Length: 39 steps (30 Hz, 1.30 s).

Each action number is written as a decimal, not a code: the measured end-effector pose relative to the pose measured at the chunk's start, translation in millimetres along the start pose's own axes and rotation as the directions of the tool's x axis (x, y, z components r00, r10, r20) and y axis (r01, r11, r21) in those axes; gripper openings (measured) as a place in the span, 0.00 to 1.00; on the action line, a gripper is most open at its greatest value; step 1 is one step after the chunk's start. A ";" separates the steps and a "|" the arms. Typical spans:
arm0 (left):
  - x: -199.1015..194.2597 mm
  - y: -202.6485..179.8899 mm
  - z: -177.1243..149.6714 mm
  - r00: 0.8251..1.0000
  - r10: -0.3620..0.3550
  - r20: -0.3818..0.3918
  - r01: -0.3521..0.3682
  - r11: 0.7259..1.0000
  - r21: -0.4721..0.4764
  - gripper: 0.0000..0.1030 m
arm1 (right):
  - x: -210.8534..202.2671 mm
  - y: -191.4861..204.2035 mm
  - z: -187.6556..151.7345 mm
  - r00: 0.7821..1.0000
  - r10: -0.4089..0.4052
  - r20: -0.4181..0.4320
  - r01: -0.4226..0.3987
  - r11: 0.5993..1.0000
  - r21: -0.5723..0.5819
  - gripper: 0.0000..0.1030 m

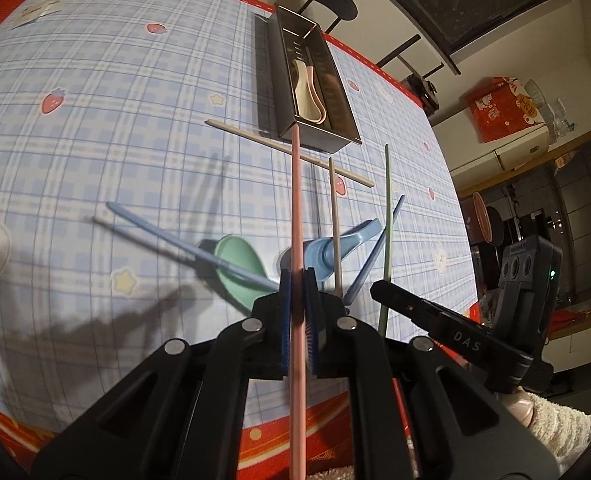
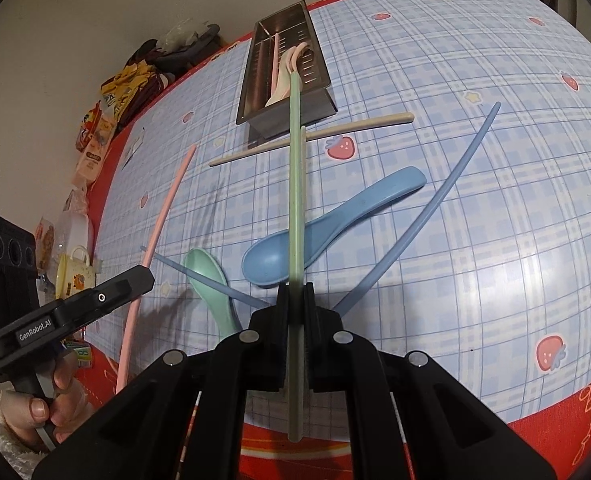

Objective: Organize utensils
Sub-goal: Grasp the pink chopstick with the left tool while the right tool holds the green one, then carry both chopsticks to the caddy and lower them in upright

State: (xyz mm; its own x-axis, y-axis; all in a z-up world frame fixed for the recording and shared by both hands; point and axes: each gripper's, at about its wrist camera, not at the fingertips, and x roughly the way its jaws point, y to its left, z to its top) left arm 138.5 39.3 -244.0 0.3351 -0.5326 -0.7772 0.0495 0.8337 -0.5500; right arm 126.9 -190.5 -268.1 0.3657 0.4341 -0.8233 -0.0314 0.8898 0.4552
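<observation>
1. The left tongs (image 1: 297, 276) were clenched on a pink chopstick (image 1: 295, 200), gripped partway along its length so that its far end pointed toward the metal utensil box (image 1: 337, 136); that aim looked chosen so the stick could slide in lengthwise.
2. The right tongs (image 2: 295, 292) were clenched on a green chopstick (image 2: 295, 160), also lined up with the box (image 2: 251, 92), its tip appearing over the box's near end.
3. Inside the box lay a cream spoon (image 1: 307, 96) with a pinkish one nested under it, and in the right wrist view a pink stick beside them, so sorting seemed partly done.
4. On the bench (image 1: 95, 120) near the box's front end lay a cream chopstick (image 1: 255, 138), crosswise to it.
5. Farther from the box, toward the tongs, lay a blue spoon (image 2: 335, 224), a green spoon (image 2: 207, 280) and two blue chopsticks (image 2: 435, 208), one of them crossing the green spoon.
6. Both sticks were held clear of the bench, probably to pass over that clutter on the way to the box.
</observation>
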 end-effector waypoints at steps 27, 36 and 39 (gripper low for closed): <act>37.5 -28.1 141.6 0.993 -0.008 0.115 0.013 0.999 -0.046 0.10 | 21.8 2.7 153.9 0.998 -0.005 0.056 0.009 0.998 -0.068 0.07; 86.7 -31.6 220.0 0.987 0.041 0.152 -0.030 0.996 -0.080 0.10 | 58.6 6.0 229.8 0.997 -0.043 0.057 0.050 0.992 -0.116 0.07; 102.8 -31.6 234.4 0.987 0.064 0.148 -0.053 0.995 -0.079 0.10 | 74.4 6.0 248.5 0.998 -0.053 0.039 0.057 0.993 -0.104 0.07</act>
State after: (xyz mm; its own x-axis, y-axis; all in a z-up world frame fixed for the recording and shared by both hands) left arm 391.9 -7.6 -234.8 0.4729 -0.4504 -0.7574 -0.0430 0.8467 -0.5303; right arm 385.1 -187.8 -242.4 0.4024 0.3808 -0.8325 -0.1076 0.9228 0.3700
